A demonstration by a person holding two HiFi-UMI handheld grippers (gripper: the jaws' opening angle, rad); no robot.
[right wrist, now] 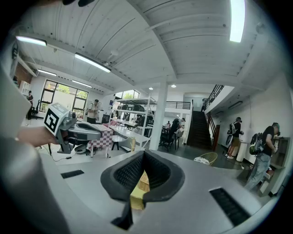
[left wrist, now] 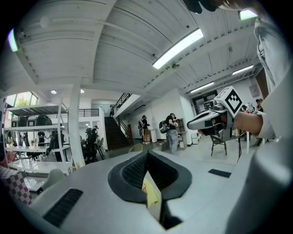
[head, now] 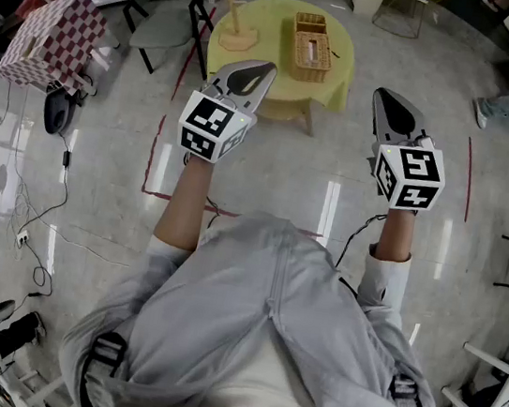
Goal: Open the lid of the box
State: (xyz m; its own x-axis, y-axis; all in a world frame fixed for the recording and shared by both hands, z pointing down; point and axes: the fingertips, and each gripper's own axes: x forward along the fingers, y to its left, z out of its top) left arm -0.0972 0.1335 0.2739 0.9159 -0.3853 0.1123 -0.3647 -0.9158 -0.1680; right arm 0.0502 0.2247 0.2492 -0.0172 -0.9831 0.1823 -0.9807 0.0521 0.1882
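Box [head: 311, 47] sits on the yellow bench [head: 271, 30], untouched. Your left claw [head: 267, 69] and right claw [head: 382, 95] are both closed, empty, short of it.

We are in a big open work hall, like a lab where people try things out. We see a high white ceiling [left wrist: 114, 41] with long lights [left wrist: 178, 48], tall metal shelves [left wrist: 27, 132] and wide stairs [right wrist: 200, 130] going up. People [left wrist: 171, 132] stand far off. On the shiny floor [head: 100, 156] we see loose cables [head: 65, 158], red tape lines [head: 152, 159], a small yellow table [head: 263, 19], a grey chair [head: 166, 4] and a table with a checked cloth [head: 57, 36]
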